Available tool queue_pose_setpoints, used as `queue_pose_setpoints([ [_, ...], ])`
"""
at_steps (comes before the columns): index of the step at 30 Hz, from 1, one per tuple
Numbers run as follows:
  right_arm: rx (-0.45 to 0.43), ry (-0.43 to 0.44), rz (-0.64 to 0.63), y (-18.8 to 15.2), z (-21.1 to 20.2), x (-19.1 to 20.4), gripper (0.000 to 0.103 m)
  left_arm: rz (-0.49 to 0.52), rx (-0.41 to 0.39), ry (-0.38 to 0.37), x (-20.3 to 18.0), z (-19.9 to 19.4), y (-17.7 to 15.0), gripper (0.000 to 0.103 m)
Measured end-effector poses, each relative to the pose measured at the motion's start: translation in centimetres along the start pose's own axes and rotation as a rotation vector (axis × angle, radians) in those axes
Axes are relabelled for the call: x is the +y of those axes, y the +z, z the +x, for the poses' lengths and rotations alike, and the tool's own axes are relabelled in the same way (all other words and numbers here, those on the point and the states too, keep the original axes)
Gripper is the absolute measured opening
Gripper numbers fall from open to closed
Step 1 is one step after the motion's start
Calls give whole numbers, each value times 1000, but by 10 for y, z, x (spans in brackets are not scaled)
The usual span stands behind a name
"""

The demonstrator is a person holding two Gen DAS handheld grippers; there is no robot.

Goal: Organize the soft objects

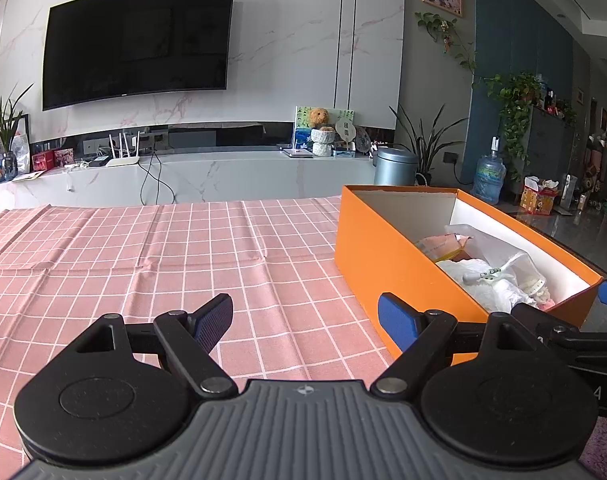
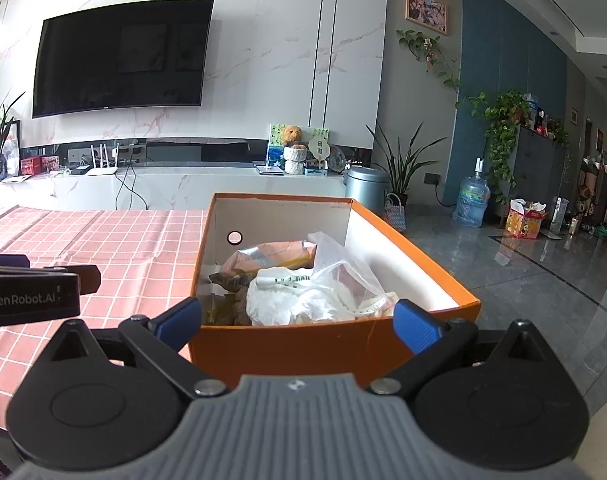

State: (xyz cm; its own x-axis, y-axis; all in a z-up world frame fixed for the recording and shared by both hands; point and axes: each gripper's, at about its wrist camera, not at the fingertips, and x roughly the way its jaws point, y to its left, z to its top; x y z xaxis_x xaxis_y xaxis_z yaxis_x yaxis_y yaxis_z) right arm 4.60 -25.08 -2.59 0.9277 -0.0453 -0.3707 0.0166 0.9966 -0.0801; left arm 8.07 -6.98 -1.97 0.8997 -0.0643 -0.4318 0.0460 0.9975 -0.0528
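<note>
Orange box (image 2: 331,344) on pink-checked desk (image 1: 143,256) already holding soft bags (image 2: 303,296), both left claw (image 1: 307,320) and right claw (image 2: 297,320) spread apart and empty, risking a thin plastic bag snagging or tearing under a careless pinch.

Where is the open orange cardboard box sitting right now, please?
The open orange cardboard box sits on the right edge of the pink checked tablecloth, directly ahead of the right gripper and holding soft bagged items.

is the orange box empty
No, the orange box holds a clear plastic bag and a pink packet, among other soft things.
</note>
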Motion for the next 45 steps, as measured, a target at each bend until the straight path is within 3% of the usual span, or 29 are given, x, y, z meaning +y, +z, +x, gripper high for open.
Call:
queue_pose_setpoints([
  [45,5,5,2,-1,-5,0,100,2,21,-5,-1,-4,-1,97],
])
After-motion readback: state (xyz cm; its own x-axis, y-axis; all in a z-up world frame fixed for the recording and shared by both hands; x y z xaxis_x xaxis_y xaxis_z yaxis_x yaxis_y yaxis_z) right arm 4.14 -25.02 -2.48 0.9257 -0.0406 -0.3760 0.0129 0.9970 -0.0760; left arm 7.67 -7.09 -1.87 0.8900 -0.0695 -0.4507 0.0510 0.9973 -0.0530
